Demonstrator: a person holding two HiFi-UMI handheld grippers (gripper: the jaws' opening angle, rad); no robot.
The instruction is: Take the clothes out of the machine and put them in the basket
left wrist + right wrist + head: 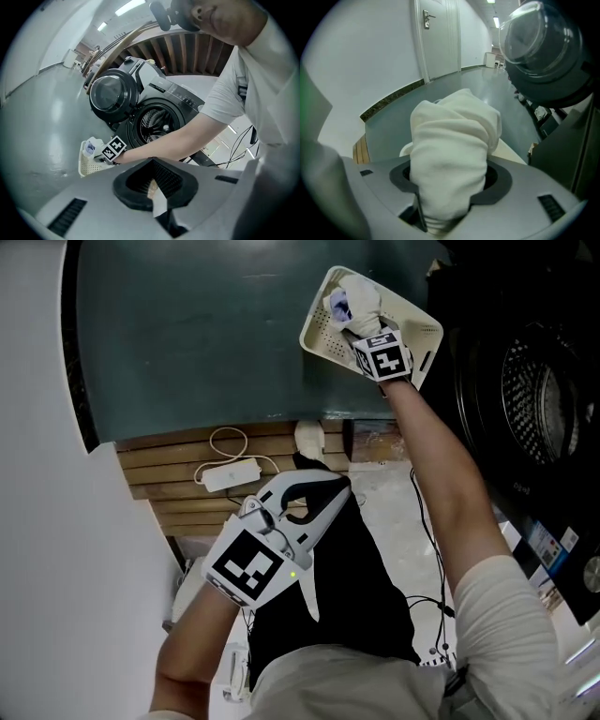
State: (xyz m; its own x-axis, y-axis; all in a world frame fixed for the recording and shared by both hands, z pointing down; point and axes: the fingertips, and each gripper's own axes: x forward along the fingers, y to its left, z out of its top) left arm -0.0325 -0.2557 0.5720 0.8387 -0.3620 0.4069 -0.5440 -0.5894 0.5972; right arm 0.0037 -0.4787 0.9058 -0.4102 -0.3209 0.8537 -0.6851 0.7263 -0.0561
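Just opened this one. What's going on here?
A person with a gripper in each hand is unloading a washing machine, whose door stands open. The right gripper is clamped on a bunched white cloth and holds it at the cream basket on the floor beside the machine. The cloth has not yet been let go. The left gripper is close to the person's body, with its jaws together and nothing in them.
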